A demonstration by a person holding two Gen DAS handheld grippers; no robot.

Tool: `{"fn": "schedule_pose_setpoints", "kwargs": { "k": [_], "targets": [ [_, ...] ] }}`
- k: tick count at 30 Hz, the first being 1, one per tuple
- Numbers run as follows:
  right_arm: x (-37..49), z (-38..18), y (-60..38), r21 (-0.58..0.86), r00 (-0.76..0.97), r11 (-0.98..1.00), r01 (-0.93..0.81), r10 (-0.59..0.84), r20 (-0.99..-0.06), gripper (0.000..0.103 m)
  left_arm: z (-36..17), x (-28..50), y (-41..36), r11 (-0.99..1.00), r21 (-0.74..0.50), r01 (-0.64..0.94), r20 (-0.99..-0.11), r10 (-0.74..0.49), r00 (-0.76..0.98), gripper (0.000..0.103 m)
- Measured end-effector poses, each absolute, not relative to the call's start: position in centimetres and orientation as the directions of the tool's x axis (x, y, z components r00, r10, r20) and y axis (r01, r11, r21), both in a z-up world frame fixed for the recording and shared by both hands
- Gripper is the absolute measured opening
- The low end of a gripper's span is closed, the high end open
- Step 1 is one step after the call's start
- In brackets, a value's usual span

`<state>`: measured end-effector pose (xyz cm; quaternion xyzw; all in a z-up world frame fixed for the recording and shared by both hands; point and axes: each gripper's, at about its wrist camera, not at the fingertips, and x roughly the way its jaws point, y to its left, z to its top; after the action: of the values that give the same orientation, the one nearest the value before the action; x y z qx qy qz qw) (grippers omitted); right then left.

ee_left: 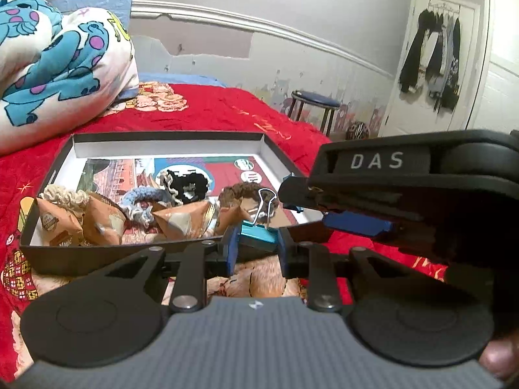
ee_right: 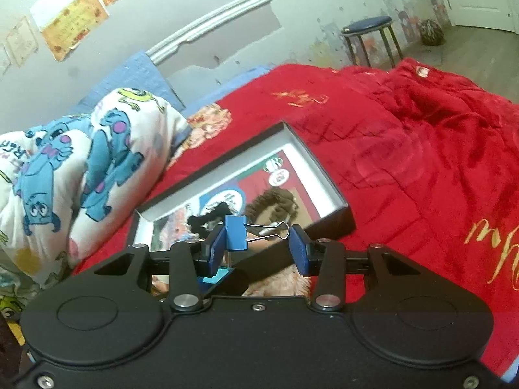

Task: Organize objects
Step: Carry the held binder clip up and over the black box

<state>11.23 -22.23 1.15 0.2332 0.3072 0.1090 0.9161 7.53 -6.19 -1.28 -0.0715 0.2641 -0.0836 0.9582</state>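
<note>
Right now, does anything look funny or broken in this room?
Yes. The wall behind the bed has a big ragged patch where its covering is torn away below the white rail. In the box, scrunchies and snack packets lie jumbled together. A teal binder clip sits clamped in the left hand-held gripper.

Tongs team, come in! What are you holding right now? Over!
Left tongs shut on teal metal binder clip. Right tongs hold blue metal binder clip between their pads. Both at near edge of black cardboard box. Nothing blocking.
</note>
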Motion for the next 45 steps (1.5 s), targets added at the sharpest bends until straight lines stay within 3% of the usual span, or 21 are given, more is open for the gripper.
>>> {"fn": "schedule_pose_setpoints", "kwargs": {
  "k": [18, 30, 36, 45],
  "targets": [
    [12.0, 2.4, -22.8, 0.578, 0.823, 0.806, -0.128, 0.411, -0.391, 0.042, 0.7, 7.3, -4.6, 0.974, -0.202, 0.101, -0.388, -0.174, 0.905, 0.029],
    [13.7, 3.0, -23.9, 0.684, 0.827, 0.713, -0.156, 0.473, -0.304, 0.042, 2.3, 7.8, -2.4, 0.985, -0.169, 0.037, -0.319, -0.09, 0.943, 0.029],
    [14.6, 3.4, -24.9, 0.705, 0.84, 0.689, -0.167, 0.474, -0.264, 0.042, 3.2, 8.3, 0.3, 0.973, -0.227, -0.03, -0.295, -0.04, 0.955, 0.029],
    [17.0, 3.9, -23.9, 0.687, 0.817, 0.701, -0.19, 0.501, -0.286, 0.042, 3.9, 11.0, 3.6, 0.965, -0.235, -0.119, -0.316, 0.04, 0.948, 0.029]
  ]
}}
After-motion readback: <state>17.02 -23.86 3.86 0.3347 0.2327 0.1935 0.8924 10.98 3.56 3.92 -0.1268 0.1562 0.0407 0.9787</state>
